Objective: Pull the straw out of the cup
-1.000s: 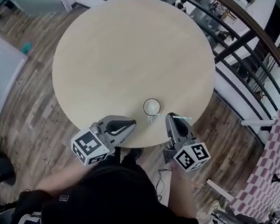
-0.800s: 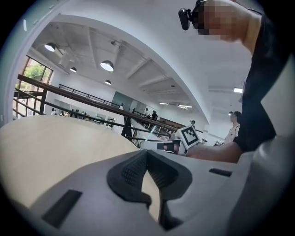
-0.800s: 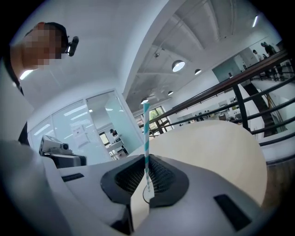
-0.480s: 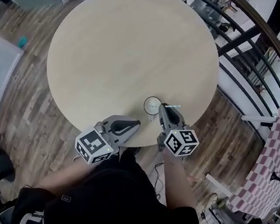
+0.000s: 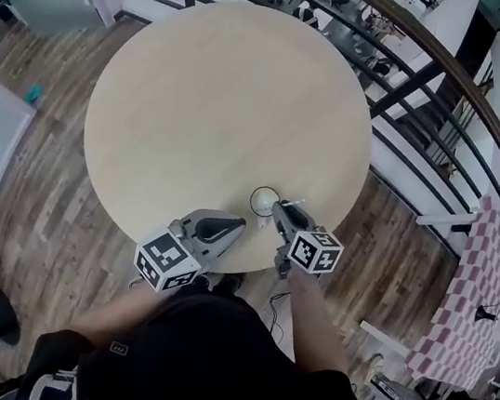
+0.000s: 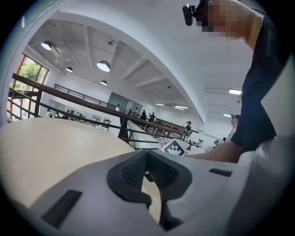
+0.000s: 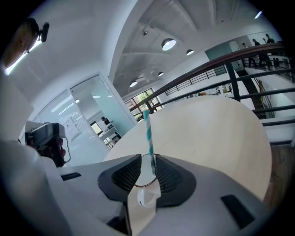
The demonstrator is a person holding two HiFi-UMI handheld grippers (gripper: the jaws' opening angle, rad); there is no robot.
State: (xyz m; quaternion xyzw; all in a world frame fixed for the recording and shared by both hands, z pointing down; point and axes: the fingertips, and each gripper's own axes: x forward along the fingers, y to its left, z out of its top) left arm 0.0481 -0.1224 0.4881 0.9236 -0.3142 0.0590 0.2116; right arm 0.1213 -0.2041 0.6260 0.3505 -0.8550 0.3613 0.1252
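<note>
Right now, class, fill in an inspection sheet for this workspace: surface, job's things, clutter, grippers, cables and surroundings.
Surface: round pale table.
Job's things: white cup near the table's near edge; striped straw upright by its rim.
Clutter: nothing seen.
Grippers: right gripper jaws have just been opening, straw loose between them; left gripper jaws together, empty.
Cables: thin dark cable on the floor.
Surroundings: wood floor, black railing.

Left gripper (image 5: 233,225): lower centre of head view, jaws together, nothing between them.
Right gripper (image 5: 277,210): just right of it, jaws apart, just been opening; the straw (image 7: 148,133) stands loose between them.
Right forearm (image 5: 306,318): bare, lower centre-right.
</note>
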